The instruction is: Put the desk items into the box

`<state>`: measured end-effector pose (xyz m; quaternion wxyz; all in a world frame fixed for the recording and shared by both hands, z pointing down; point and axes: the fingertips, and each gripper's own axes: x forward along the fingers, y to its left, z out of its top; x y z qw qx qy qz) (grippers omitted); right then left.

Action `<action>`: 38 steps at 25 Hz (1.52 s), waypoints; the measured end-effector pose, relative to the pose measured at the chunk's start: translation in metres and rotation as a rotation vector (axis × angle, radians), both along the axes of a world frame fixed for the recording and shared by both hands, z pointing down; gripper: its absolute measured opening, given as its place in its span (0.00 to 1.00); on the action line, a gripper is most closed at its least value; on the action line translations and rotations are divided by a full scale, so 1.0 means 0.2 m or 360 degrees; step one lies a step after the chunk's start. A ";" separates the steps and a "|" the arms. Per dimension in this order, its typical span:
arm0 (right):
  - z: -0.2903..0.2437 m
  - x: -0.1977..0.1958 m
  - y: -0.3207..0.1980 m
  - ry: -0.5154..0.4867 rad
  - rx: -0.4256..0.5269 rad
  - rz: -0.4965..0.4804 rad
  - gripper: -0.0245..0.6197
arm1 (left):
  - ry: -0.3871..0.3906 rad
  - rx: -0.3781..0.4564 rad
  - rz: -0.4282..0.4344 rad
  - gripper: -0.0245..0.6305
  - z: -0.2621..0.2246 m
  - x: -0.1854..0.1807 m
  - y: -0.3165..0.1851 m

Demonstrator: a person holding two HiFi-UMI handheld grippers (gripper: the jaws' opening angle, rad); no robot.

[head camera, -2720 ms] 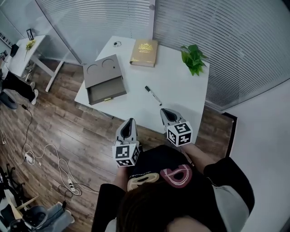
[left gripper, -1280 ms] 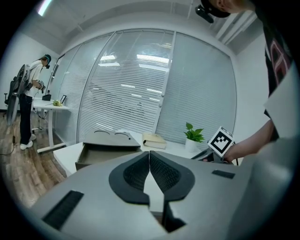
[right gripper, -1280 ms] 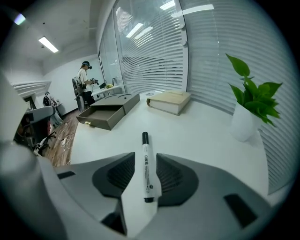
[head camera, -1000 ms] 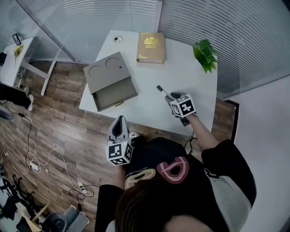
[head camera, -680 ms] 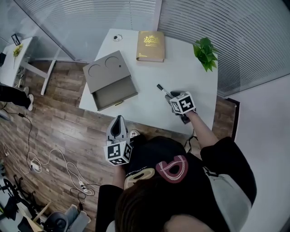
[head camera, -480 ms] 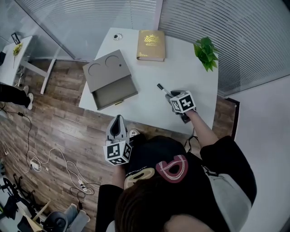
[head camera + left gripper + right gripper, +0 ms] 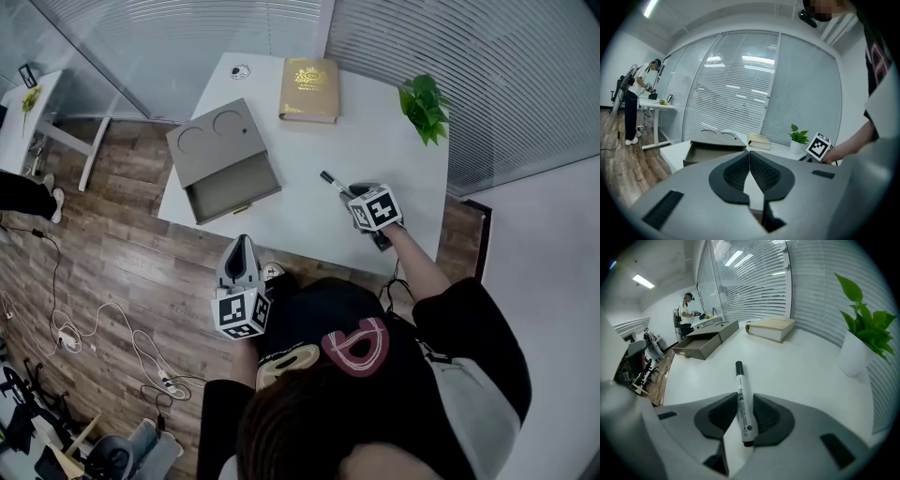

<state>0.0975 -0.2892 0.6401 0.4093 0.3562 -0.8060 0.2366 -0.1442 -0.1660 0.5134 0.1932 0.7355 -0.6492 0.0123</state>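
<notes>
R gripper [image 7: 745,395] is pointing steeply down. Its jaws have just been closing in, w/ the marker [image 7: 739,373] lying on the table [image 7: 309,141] between the pads, not squeezed yet. Head view is only showing the marker's tip. L gripper [image 7: 749,154], shut & empty, is hanging off the table edge, near the box [image 7: 221,167].

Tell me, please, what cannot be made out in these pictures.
Marker: near end, head view, behind the right gripper, whose jaws have just been closing with it between them.
Round thing at the table corner, head view: too small.
Book title, every view: too small.
Box: back of its inside, head view, under its top.
</notes>
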 end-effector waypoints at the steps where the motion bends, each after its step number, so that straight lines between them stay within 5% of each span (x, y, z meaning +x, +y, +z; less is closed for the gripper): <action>1: 0.00 0.00 0.00 0.0013 0.0007 -0.0004 0.19 | 0.0002 -0.0001 0.0000 0.07 0.00 0.00 0.00; 23: -0.01 0.00 0.00 0.0195 0.0135 -0.0025 0.15 | 0.0015 -0.0009 0.0001 0.07 0.02 -0.04 0.03; 38: -0.28 -0.30 -0.01 0.0110 0.0376 -0.0159 0.15 | 0.0015 0.0020 0.0034 0.07 0.02 -0.14 0.01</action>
